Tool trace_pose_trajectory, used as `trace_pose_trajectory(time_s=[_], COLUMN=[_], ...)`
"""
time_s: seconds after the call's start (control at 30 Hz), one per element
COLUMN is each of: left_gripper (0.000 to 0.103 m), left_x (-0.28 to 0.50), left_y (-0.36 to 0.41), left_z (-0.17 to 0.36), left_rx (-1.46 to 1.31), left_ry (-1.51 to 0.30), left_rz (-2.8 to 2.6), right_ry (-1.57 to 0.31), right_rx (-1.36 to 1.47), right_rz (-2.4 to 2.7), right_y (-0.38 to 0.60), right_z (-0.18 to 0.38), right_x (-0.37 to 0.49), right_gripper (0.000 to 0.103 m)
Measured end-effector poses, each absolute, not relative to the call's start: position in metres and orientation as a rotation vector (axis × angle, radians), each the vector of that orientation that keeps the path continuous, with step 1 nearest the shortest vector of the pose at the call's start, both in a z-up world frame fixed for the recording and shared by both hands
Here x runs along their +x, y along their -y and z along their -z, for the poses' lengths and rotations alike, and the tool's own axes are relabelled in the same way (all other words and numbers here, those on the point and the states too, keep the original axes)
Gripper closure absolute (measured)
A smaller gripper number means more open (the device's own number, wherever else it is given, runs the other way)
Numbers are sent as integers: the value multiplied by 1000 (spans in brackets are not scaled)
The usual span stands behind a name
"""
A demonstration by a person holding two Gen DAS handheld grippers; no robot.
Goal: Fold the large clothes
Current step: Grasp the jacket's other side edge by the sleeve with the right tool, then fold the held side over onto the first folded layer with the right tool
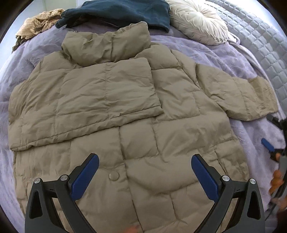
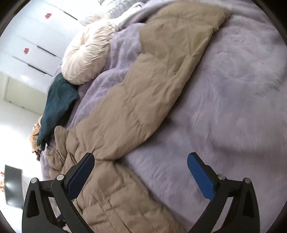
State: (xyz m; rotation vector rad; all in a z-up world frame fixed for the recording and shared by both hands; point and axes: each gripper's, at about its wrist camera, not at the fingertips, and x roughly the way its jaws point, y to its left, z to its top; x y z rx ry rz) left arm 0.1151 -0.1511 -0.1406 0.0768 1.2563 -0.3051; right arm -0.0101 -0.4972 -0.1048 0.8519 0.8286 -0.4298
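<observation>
Lilac plush blanket (image 1: 224, 59) covering the bed, tan quilted puffer jacket (image 1: 136, 114) spread flat on it with one sleeve folded across the chest, cream round pleated cushion (image 1: 199, 21) beyond the collar, left gripper (image 1: 145, 172) spread wide and empty above the hem, right gripper (image 2: 140, 172) likewise wide, holding nothing, beside the outstretched sleeve (image 2: 161, 71)

Open lilac blanket (image 2: 224, 93) right of the stretched-out sleeve (image 2: 161, 75): wide, bare room for a pass. Jacket (image 1: 161, 143) spread across the middle of the bed, one sleeve folded over the chest. Beyond the collar, blocked by a dark blue garment (image 1: 125, 12), a tan striped cloth (image 1: 39, 23) and a round cream cushion (image 1: 199, 19). Narrow blanket strip along the jacket's left side.
</observation>
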Motion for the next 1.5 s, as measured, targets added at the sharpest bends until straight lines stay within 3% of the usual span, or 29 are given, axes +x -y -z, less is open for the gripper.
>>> trace_pose_trajectory(time_s=[0.33, 0.7, 0.77, 0.83, 0.9, 1.1, 1.33, 1.5], left_gripper=[0, 0, 0, 0, 0, 0, 0, 0], left_x=[118, 122, 123, 123, 125, 137, 163, 177], left_y=[158, 172, 173, 175, 175, 154, 94, 42], left_z=[149, 144, 143, 139, 134, 124, 104, 96], left_rx=[73, 92, 84, 94, 94, 66, 2, -57], left_ry=[-1281, -1262, -1261, -1242, -1232, -1216, -1133, -1084], left_rz=[295, 294, 312, 328, 347, 324, 202, 102], right_ry=[-704, -584, -594, -635, -626, -588, -679, -780], right_rx=[1111, 1191, 1220, 1269, 1363, 1315, 812, 514], right_rz=[314, 302, 323, 352, 319, 202, 21, -97], right_y=[572, 617, 624, 632, 638, 617, 509, 395], right_z=[128, 101, 102, 109, 119, 95, 16, 11], right_x=[22, 42, 42, 42, 39, 55, 125, 175], right_gripper=[0, 3, 19, 64, 86, 91, 91, 91])
